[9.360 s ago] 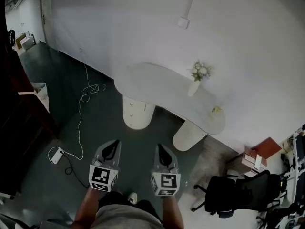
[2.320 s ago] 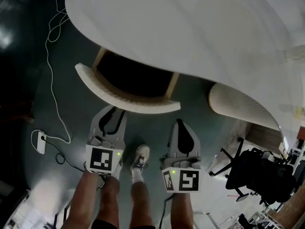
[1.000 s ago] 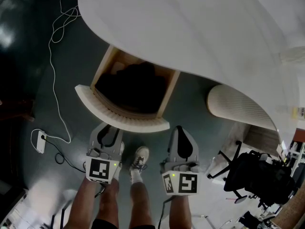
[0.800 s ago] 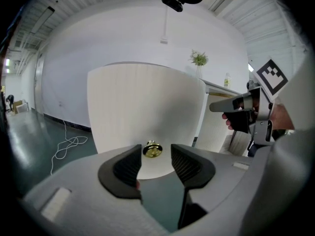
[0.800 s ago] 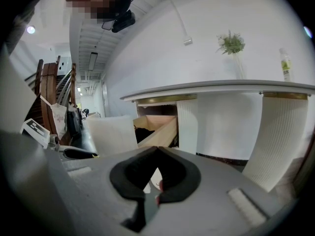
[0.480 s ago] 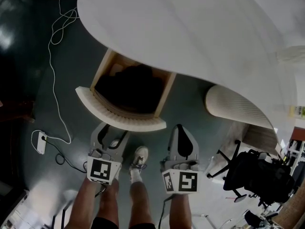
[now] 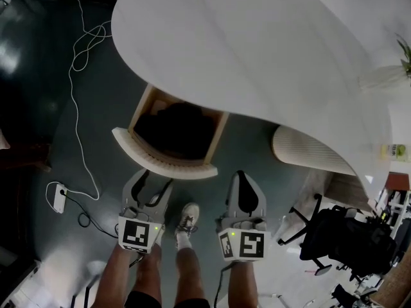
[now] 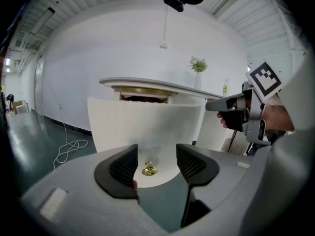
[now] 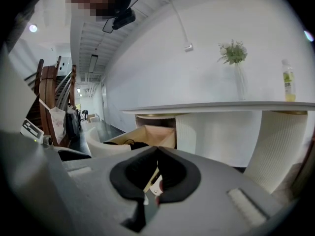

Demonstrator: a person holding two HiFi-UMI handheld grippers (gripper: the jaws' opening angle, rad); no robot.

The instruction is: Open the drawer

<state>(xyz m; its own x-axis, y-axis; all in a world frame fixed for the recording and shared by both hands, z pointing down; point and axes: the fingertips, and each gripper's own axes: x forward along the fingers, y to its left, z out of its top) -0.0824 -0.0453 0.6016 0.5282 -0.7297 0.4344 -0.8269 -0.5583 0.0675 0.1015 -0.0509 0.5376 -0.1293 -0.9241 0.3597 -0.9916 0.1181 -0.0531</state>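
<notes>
Drawer (image 7: 166, 163) stands pulled out from under the left end of the table (image 7: 257, 56). Its curved white front faces the person, its wooden sides are bare, and something dark lies inside. A brass knob (image 8: 149, 170) sits low on the front. It shows through the gap of the left gripper (image 8: 157, 160) but lies ahead of it, untouched. Those jaws have just been opening and stand wide apart, holding nothing. The right gripper (image 9: 157, 154) hangs beside it, jaws pressed together on nothing. A shoe (image 7: 187, 220) shows on the dark floor between the two. Left of the drawer, a white cable (image 7: 76, 111) runs to a power strip (image 7: 59, 197). A ribbed pedestal (image 7: 308, 151) stands under the table to the right, with a black chair (image 7: 340, 239) near it.
</notes>
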